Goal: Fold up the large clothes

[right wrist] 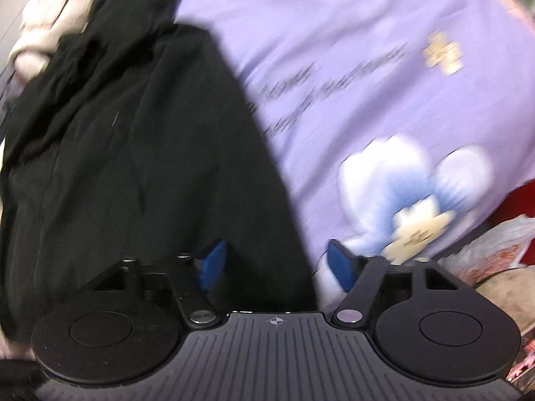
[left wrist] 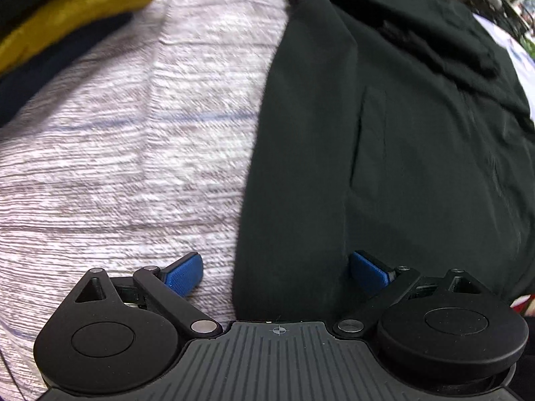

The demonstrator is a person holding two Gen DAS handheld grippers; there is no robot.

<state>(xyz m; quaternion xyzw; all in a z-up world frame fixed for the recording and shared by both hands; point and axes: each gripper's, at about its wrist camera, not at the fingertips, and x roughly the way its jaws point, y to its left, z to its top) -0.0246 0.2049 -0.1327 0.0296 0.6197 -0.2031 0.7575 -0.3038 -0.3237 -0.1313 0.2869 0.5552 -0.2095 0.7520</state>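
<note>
The left tongs (left wrist: 276,270) sit nearest the lens, blue pads apart and empty, straddling the left edge of the black garment (left wrist: 384,140); one pad is over the grey woven cloth (left wrist: 133,133), the other over the dark fabric. The right tongs (right wrist: 274,262) are likewise apart, nothing pinched, straddling the garment's opposite edge where it lies on a lilac printed sheet (right wrist: 367,50). The garment lies spread flat between the two, with a slit pocket (left wrist: 359,147) showing. It looks thin, limp and rather smooth, so it will likely sag and slip; each edge near the hem seems the best place to pinch. A mustard cloth (left wrist: 67,16) lies stacked far left.
</note>
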